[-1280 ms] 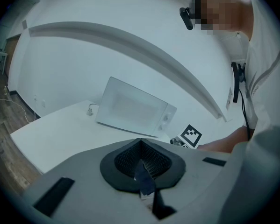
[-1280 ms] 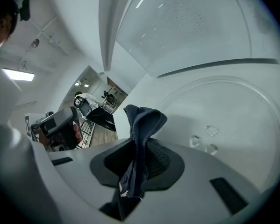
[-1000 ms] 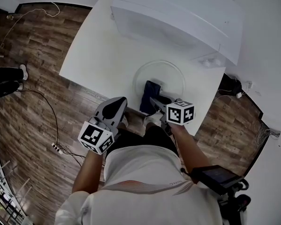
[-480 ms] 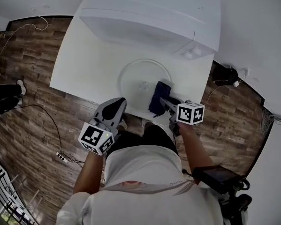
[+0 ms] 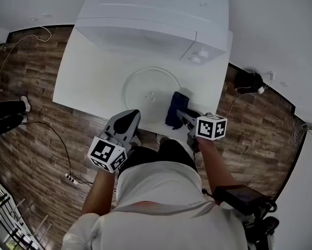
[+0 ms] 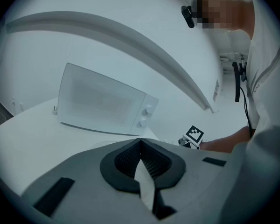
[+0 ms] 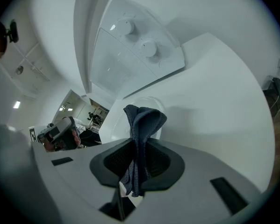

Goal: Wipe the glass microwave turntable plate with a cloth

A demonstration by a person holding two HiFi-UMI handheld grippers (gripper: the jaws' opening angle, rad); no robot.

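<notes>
Swept right, cloth (image 5: 175, 105) clamped in right hand-held gripper (image 5: 181, 113) overlaps plate (image 5: 140, 90) edge; left hand-held gripper (image 5: 130, 115) closed.

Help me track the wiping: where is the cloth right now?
In the head view, the dark blue cloth is clamped in the right gripper, at the right edge of the glass plate before the microwave.
</notes>
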